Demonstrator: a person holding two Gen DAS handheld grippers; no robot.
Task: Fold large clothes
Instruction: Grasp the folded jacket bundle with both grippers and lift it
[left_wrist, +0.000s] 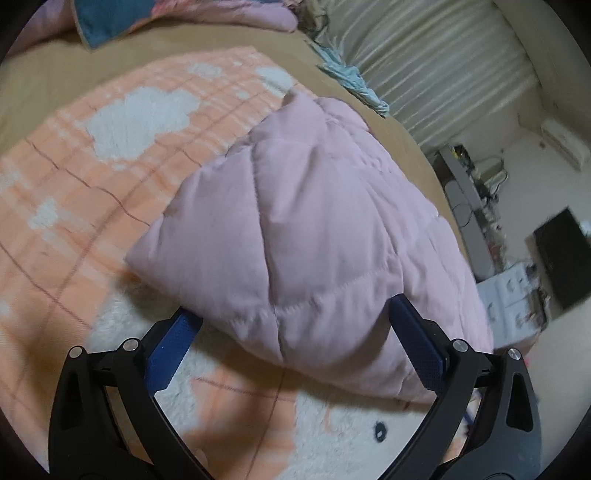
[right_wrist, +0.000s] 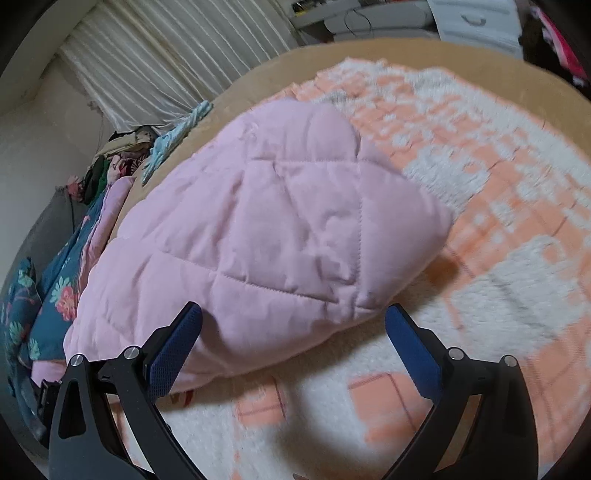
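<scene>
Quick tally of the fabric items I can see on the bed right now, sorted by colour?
Pink: 1, quilted jacket
Orange and white: 1, checked blanket under it
Light blue: 1, crumpled cloth at the far edge
Teal floral: 1, bedding beside the jacket
Total: 4; the dark heap near the curtain is too unclear to count.

No text, label, brand, number or sign can be read in either wrist view; the blurred far shelves and boxes show nothing legible.
</scene>
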